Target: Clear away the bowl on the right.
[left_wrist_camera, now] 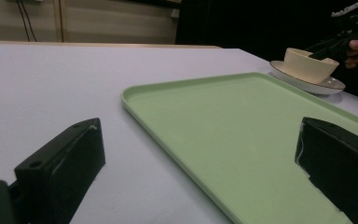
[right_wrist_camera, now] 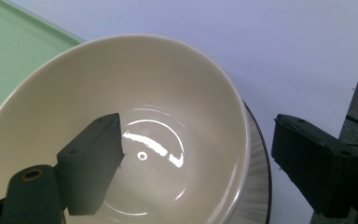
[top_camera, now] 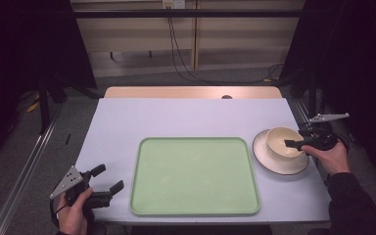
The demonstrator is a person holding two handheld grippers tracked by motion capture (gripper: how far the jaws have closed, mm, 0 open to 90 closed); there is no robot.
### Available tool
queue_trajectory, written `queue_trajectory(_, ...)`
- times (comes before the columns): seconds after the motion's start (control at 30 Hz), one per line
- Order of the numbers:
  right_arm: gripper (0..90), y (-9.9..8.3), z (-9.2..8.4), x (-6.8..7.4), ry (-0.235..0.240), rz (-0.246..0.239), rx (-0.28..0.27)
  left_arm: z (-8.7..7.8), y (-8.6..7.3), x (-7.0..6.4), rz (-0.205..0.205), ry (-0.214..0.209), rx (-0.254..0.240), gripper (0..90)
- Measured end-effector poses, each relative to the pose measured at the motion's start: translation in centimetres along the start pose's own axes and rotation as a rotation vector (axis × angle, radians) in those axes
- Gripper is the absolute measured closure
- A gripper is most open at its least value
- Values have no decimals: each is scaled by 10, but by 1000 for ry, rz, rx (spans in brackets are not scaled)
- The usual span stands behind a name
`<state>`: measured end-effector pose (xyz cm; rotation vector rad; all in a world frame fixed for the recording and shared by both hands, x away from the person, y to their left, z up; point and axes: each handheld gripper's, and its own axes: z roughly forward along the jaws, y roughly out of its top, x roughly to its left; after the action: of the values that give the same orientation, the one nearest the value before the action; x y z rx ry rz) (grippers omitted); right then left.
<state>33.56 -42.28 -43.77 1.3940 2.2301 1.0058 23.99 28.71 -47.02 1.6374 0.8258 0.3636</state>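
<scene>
Bowl [top_camera: 283, 140], cream, glossy, round, sits on a dark-rimmed plate [top_camera: 279, 165] near table's right edge, just right of the flat green tray [top_camera: 194, 175] w/ raised rim, bare inside. Right gripper [right_wrist_camera: 186, 163] spread wide across bowl rim: one jaw inside, other outside over plate, no grip seen. Left gripper [top_camera: 108, 178] wide apart, holding nothing, at tray's near-left corner w/ open tabletop [top_camera: 176, 117] beyond.

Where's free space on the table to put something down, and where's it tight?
Free: the whole green tray, nothing on it; the wide strip of table beyond the tray's far rim; the patch between the tray's left rim and the left gripper. Tight: right edge, where the bowl sits on the plate with the right gripper straddling its rim.
</scene>
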Motion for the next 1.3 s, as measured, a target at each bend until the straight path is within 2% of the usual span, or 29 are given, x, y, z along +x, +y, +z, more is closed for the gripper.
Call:
queue_trajectory(0.1,216,-2,1,1,9,-5,23,0,0,0,1,6,0,14)
queue_trajectory(0.13,302,-2,3,1,22,-3,40,-1,0,0,1,9,-4,15)
queue_trajectory(0.17,302,-2,3,1,22,-3,40,-1,0,0,1,9,-4,14)
queue_trajectory(0.2,403,-2,3,1,35,-1,52,-1,0,0,-7,10,-10,15)
queue_trajectory(0.3,438,-1,4,2,9,-2,63,-1,0,0,-8,7,-16,15)
queue_trajectory(0.33,481,-2,5,2,0,-7,62,0,0,-1,-18,8,-25,14)
queue_trajectory(0.4,514,-3,6,2,8,-2,79,0,0,-1,-15,8,-23,15)
queue_trajectory(0.47,532,-3,6,1,-5,-8,85,0,0,-1,-15,8,-24,14)
queue_trajectory(0.5,579,-5,6,-1,-1,4,106,0,0,-1,-14,11,-24,15)
queue_trajectory(0.63,609,-7,8,-2,5,16,116,1,0,-2,-19,9,-30,14)
queue_trajectory(0.7,625,-5,8,-2,-8,17,133,1,0,-2,-19,10,-30,15)
queue_trajectory(0.77,646,-5,8,-3,-9,24,135,0,0,-1,0,6,-18,14)
queue_trajectory(0.83,664,-5,8,-3,-5,29,134,1,0,-1,-10,8,-27,15)
queue_trajectory(0.9,720,-3,8,-3,-30,27,137,0,0,-2,-9,6,-31,14)
queue_trajectory(0.93,777,-2,9,-3,-26,33,141,0,0,-2,-8,8,-32,15)
queue_trajectory(1.0,812,0,9,-2,-21,47,145,0,0,-1,0,7,-26,14)
queue_trajectory(1.07,816,0,9,-2,-14,58,145,0,0,-2,-1,9,-30,14)
queue_trajectory(1.1,824,0,10,-3,-12,86,139,0,0,-1,5,9,-27,14)
queue_trajectory(1.17,829,0,10,-3,9,104,141,0,0,-2,1,11,-30,14)
queue_trajectory(1.3,831,0,9,-4,5,111,147,0,0,-2,6,7,-30,15)
